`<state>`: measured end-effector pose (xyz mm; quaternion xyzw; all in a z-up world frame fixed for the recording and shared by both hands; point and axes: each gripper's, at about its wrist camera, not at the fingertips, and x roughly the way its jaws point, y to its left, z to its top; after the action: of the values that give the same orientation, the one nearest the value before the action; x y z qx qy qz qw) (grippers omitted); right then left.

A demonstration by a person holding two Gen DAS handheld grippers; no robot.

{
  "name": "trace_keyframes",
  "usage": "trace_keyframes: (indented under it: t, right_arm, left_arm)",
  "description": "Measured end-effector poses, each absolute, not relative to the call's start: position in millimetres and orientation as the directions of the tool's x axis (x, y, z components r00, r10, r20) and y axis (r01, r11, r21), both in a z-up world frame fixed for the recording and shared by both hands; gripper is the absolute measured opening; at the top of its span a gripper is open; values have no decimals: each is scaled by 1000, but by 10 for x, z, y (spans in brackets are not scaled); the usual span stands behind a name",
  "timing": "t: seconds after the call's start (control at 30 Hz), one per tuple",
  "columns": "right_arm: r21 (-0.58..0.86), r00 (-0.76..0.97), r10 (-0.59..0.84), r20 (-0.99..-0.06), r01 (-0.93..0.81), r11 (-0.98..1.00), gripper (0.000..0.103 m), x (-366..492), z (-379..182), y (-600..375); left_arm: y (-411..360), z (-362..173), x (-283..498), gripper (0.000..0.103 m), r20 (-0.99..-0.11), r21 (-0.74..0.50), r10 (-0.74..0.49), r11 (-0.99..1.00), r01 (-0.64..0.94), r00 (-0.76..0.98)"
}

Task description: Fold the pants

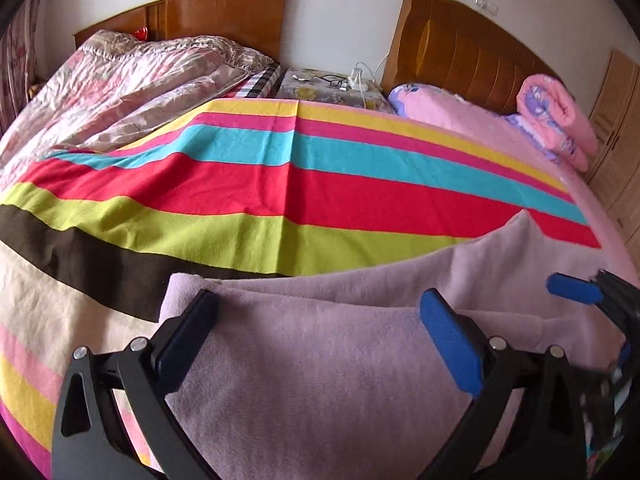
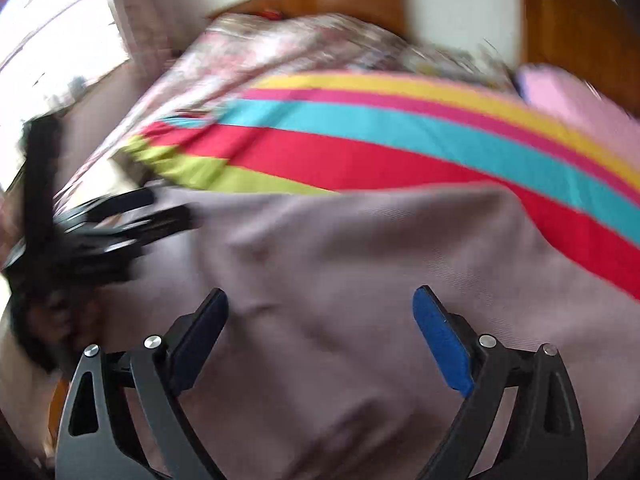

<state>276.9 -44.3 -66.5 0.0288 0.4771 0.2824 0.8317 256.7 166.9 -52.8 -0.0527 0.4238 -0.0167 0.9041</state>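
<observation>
Your bed (image 1: pixel 592 216) carries a striped sheet (image 1: pixel 280 184) spread across it. The mauve pants (image 1: pixel 320 360) lie on the sheet at the near edge; a rolled pink quilt (image 1: pixel 556 120) sits at the far right corner.

Left wrist view sits low and close over the pants (image 1: pixel 320 380), looking along its fingers across the striped sheet (image 1: pixel 280 184) toward the headboards (image 1: pixel 460 48). Right wrist view, blurred and tilted, faces the same way from just beside it. Both share pants (image 2: pixel 360 280), sheet (image 2: pixel 360 152), and each other's gripper at the frame edge.
</observation>
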Motion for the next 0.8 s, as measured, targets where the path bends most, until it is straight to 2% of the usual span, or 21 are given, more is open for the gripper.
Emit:
trace_keyframes:
  t: [0.07,0.2,0.3,0.43,0.57,0.67,0.73,0.8]
  right_arm:
    - [340,387,489,-782,-393,854,92,2794,-608,-571]
    - [256,505,417,-756,-359,897,92,2645,-370,-962]
    - [116,548,248,-799,-264,957,92,2584,-410,-1400]
    - [-20,520,37,-853,-103,994,92,2490,-671,-2053]
    - [52,595,60,-801,-31,998,92,2116,-547,-2422]
    - [-38,612,13,-791,-71,997,93,1822,-514,-2364]
    - [-143,570,-72,-818,-80,987,93,1714,-653,-2392]
    - [-83,583,-32,-812,-61,995,93,1628,-673,-2532]
  left_arm:
    - [1676,-520,2576,102,-770,-96,-64,995,-16,635]
    - [1697,-529,2585,102,-773,-84,-52,996,-20,632]
    - [1661,-546,2600,102,-780,-54,-28,998,-22,625]
    - [1625,-564,2621,102,-786,-20,-1,1000,-23,618]
    - [1588,-573,2628,102,-789,17,29,1000,-26,613]
    - [1578,-577,2630,102,-789,27,39,999,-29,613]
    - [1571,-579,2634,102,-790,32,43,999,-30,612]
    - [1572,-581,2633,102,-790,34,45,999,-30,612]
